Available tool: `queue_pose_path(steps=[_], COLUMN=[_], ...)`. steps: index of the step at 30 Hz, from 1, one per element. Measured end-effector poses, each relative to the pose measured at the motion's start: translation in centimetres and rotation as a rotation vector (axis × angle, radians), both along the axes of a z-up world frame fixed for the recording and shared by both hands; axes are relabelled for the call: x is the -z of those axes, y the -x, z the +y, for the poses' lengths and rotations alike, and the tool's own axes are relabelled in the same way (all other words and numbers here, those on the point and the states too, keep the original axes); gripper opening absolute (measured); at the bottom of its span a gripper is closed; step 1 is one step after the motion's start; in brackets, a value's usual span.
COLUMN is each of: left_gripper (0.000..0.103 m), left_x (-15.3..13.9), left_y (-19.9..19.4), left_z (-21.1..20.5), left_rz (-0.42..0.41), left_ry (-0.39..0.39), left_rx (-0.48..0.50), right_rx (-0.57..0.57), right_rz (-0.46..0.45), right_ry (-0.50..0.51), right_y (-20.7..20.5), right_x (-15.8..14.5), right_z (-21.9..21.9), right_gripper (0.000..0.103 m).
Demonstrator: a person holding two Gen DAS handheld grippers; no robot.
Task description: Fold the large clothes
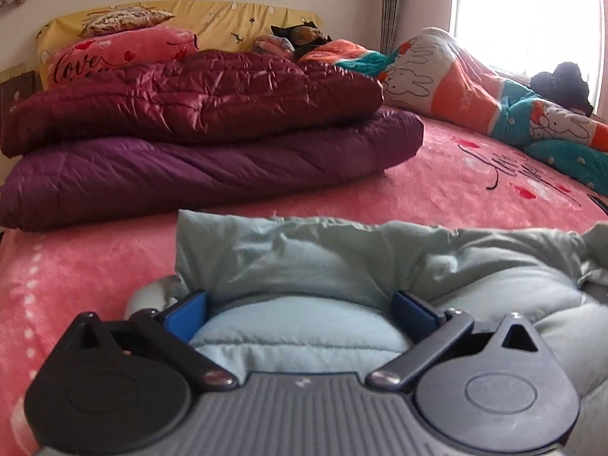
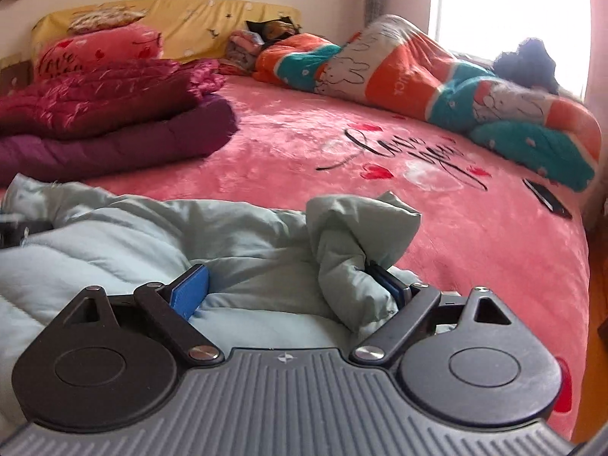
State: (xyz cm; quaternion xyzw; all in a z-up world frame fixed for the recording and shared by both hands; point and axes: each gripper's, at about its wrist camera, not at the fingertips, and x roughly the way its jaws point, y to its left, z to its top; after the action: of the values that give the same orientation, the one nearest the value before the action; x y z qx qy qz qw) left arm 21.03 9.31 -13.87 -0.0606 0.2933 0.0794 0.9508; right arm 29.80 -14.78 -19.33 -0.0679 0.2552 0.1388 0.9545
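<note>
A pale blue-green padded garment (image 1: 342,250) lies bunched on the pink bedspread (image 1: 475,197), close in front of both cameras. My left gripper (image 1: 300,313) stands wide open over it. A puffy section of the garment bulges up between its blue pads (image 1: 188,315), which do not squeeze it. In the right wrist view the same garment (image 2: 133,235) spreads to the left. My right gripper (image 2: 288,288) is also wide open, and a twisted lump of fabric (image 2: 357,235) rests against its right finger. The garment's near part is hidden under both gripper bodies.
Two folded padded coats, maroon on purple (image 1: 197,125), are stacked at the bed's left (image 2: 114,129). Pillows lie at the yellow headboard (image 1: 228,19). A rabbit-print quilt (image 2: 418,76) runs along the window side. A flat black object (image 2: 547,197) lies near the bed's right edge.
</note>
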Motion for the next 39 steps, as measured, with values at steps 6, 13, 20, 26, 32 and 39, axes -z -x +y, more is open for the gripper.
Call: queue_pose_path(steps=[6,13,20,26,32,39], left_gripper=[0.103,0.103,0.103,0.103,0.103,0.103], left_x=[0.2,0.5,0.6,0.8,1.0,1.4], left_y=[-0.1,-0.1,-0.2,-0.2,-0.2,-0.4], left_z=[-0.1,-0.3,-0.4,0.2,0.4,0.4], left_rz=[0.018,0.021,0.022,0.016,0.014,0.010], left_ry=[0.001,-0.015,-0.020,0.017,0.041,0.053], left_rx=[0.006,0.006,0.008,0.010,0.014,0.017], right_rx=[0.126,0.326,0.141,0.081,0.117,0.124], right_rz=[0.078,-0.018,-0.163,0.000,0.050,0.055], right_ry=[-0.157,-0.149,-0.163,-0.061,-0.050,-0.059], right_y=[-2.0,-1.2,1.0,-1.9,-2.8,-2.9], right_x=[-0.4,-2.2,-4.2,-0.8,0.6,1.0], right_z=[-4.3,-7.0,-3.4,0.0,-0.9,-0.7], right_gripper=[0.103,0.103,0.103,0.103,0.103,0.103])
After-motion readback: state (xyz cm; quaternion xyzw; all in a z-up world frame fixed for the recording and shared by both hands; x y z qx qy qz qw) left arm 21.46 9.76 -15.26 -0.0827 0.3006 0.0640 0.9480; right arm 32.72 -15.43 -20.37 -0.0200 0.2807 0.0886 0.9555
